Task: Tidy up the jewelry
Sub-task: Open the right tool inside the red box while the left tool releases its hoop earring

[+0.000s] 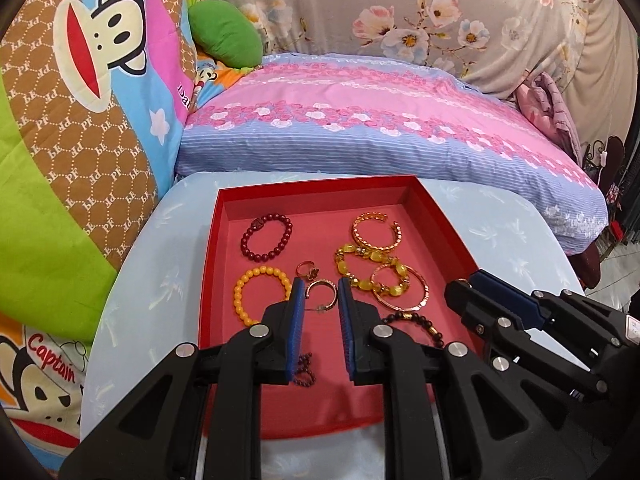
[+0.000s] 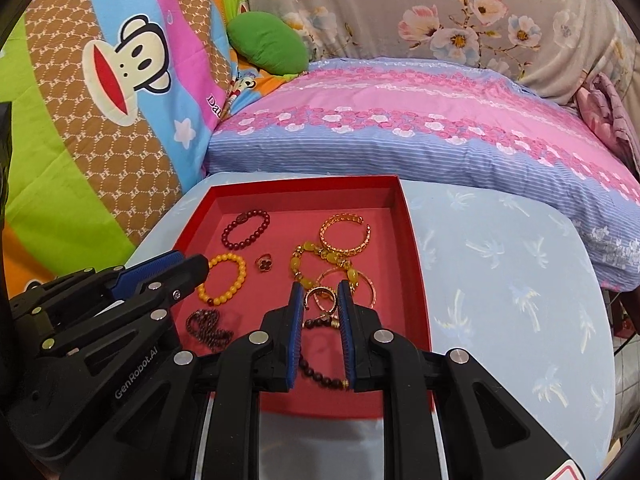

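A red tray point(image 1: 316, 184) point(image 2: 304, 184) on a light blue table holds loose jewelry. In it lie a dark red bead bracelet point(image 1: 245, 240), a yellow bead bracelet point(image 1: 240, 292), a gold open bangle point(image 1: 360, 236), a yellow stone bracelet point(image 1: 344, 268), a rose gold bangle point(image 1: 420, 296), a flower ring point(image 1: 306, 270), a dark bead bracelet point(image 1: 424, 326) and a dark chain point(image 2: 208, 328). My left gripper point(image 1: 320, 286) point(image 2: 192, 264) hovers over the tray's left half. My right gripper point(image 2: 320, 288) point(image 1: 466, 284) hovers over the right half. Both have jaws nearly together, with nothing between them.
The table point(image 1: 500, 232) has a palm-print cloth and a rounded far edge. Behind it lies a pink and blue pillow point(image 1: 360, 112), with a green cushion point(image 1: 224, 36) and cartoon bedding point(image 1: 80, 120) on the left. Bare cloth lies right of the tray point(image 2: 500, 280).
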Motion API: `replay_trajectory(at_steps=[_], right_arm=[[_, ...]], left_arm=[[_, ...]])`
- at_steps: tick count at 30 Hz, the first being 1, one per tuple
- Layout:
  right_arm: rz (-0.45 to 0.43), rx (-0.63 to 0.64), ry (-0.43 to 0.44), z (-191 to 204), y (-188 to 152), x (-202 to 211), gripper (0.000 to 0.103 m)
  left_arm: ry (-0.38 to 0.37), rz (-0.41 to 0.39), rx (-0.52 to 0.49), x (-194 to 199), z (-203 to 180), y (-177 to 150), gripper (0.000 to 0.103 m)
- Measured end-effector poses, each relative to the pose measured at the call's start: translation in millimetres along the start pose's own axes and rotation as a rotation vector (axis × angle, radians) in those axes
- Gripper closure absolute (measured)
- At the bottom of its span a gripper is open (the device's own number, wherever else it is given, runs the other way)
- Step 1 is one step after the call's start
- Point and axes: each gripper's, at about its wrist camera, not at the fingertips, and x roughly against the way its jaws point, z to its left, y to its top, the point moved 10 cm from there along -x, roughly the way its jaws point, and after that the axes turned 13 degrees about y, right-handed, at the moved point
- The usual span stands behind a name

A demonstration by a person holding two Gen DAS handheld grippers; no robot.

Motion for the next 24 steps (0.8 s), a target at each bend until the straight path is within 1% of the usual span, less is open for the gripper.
replay_trajectory(at_steps=[5, 10, 18, 19, 21, 22, 24], right_arm=[[0.027, -0.007, -0.001, -5, 2, -24, 0.087], [0.049, -0.013, 0.003, -9, -1, -40, 0.087], [0.072, -0.020, 0.000, -12, -6, -54, 0.087], [0.075, -0.022, 0.001, -12, -7, -55, 0.087], [0.081, -0.027, 0.003, -13, -8, -56, 0.086], [0.078, -0.028, 0.001, -13, -8, -57, 0.086], [0.074, -0.026, -0.010, -14, -7, -56, 0.084]], left_arm=[[0.007, 0.026, 0.000, -22, 2, -1, 0.086], [0.013, 0.044, 0.006, -38, 4, -3, 0.086], [0.021, 0.072, 0.013, -51, 6, -11, 0.086], [0.026, 0.072, 0.013, -52, 7, -11, 0.085], [0.035, 0.073, 0.016, -53, 8, -11, 0.076], [0.038, 0.072, 0.018, -53, 8, -11, 0.066], [0.052, 0.062, 0.019, -52, 10, -10, 0.063]])
